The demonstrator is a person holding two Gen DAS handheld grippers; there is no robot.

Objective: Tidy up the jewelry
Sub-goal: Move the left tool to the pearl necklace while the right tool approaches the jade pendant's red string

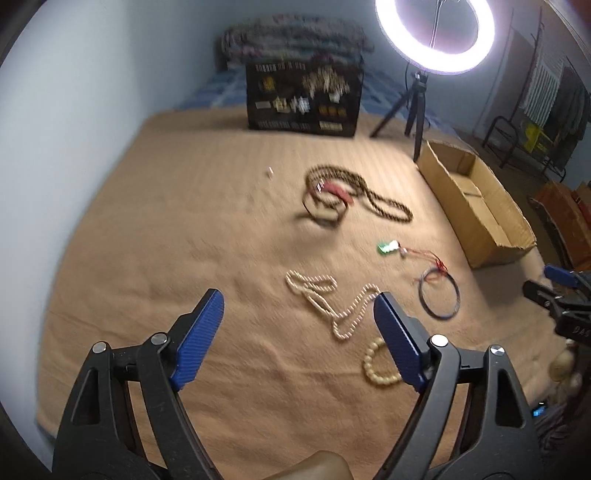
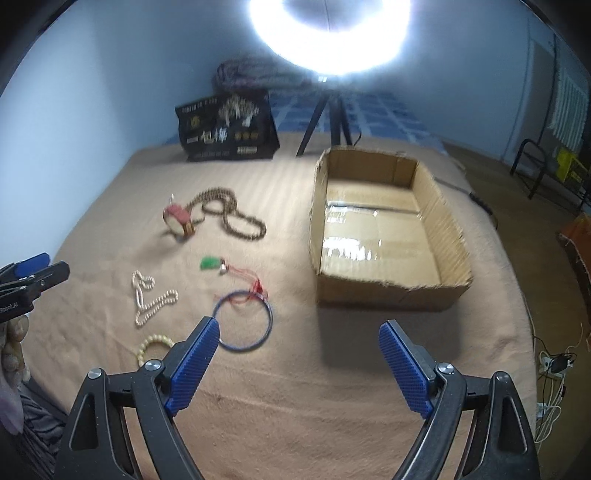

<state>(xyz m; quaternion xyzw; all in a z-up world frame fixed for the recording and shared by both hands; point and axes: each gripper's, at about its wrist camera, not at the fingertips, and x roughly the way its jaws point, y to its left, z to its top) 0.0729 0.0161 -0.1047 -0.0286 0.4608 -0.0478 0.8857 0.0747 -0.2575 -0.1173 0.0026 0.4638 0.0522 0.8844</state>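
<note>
Jewelry lies on a tan blanket (image 1: 184,240). A brown bead necklace (image 1: 384,201) with a red-topped bangle (image 1: 325,206) lies farthest; it shows in the right wrist view too (image 2: 236,218). A green pendant on red cord (image 1: 388,246) (image 2: 210,263), a blue hoop (image 1: 439,295) (image 2: 243,321), a white bead necklace (image 1: 332,299) (image 2: 147,299) and a cream bead bracelet (image 1: 376,363) (image 2: 153,347) lie nearer. My left gripper (image 1: 299,306) is open and empty above the blanket, near the white necklace. My right gripper (image 2: 299,332) is open and empty, right of the hoop.
An open cardboard box (image 2: 384,229) (image 1: 476,206) sits right of the jewelry. A black jewelry display board (image 1: 304,96) (image 2: 227,127) stands at the back, by a ring light on a tripod (image 1: 436,33). Cables (image 2: 554,365) lie off the right edge.
</note>
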